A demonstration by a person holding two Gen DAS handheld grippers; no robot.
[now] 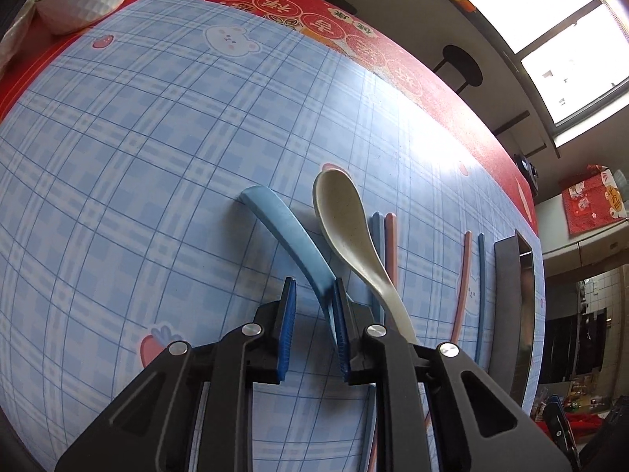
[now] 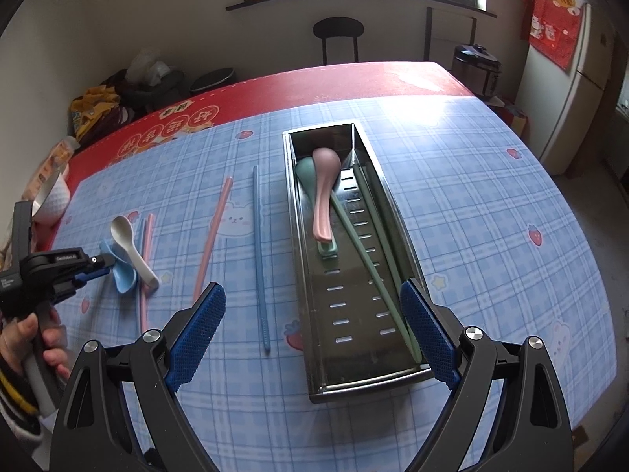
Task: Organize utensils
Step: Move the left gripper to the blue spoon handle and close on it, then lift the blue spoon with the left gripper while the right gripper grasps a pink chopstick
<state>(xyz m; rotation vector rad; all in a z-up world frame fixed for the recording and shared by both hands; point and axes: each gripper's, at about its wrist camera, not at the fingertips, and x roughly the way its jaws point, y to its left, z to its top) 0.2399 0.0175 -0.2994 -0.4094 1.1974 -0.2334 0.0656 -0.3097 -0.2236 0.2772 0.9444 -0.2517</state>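
My left gripper (image 1: 314, 283) points down at the blue plaid mat, its jaws drawn close on the near end of a blue spoon (image 1: 289, 240) whose handle sticks out up and left. A white spoon (image 1: 346, 228) lies just right of it, across a blue and pink chopstick pair (image 1: 383, 236). The right wrist view shows the left gripper (image 2: 104, 265) at the blue spoon (image 2: 122, 275). My right gripper (image 2: 312, 285) hangs wide open over the near end of the steel tray (image 2: 298, 236), nothing between its pads. The tray holds a pink spoon (image 2: 324, 181), a green spoon (image 2: 306, 173) and green chopsticks (image 2: 365, 259).
A pink chopstick (image 2: 214, 232) and a blue chopstick (image 2: 259, 259) lie loose on the mat left of the tray. A white bowl (image 2: 53, 196) stands at the far left edge. A person's hand (image 2: 23, 338) holds the left gripper's handle. A stool (image 2: 338, 35) stands beyond the table.
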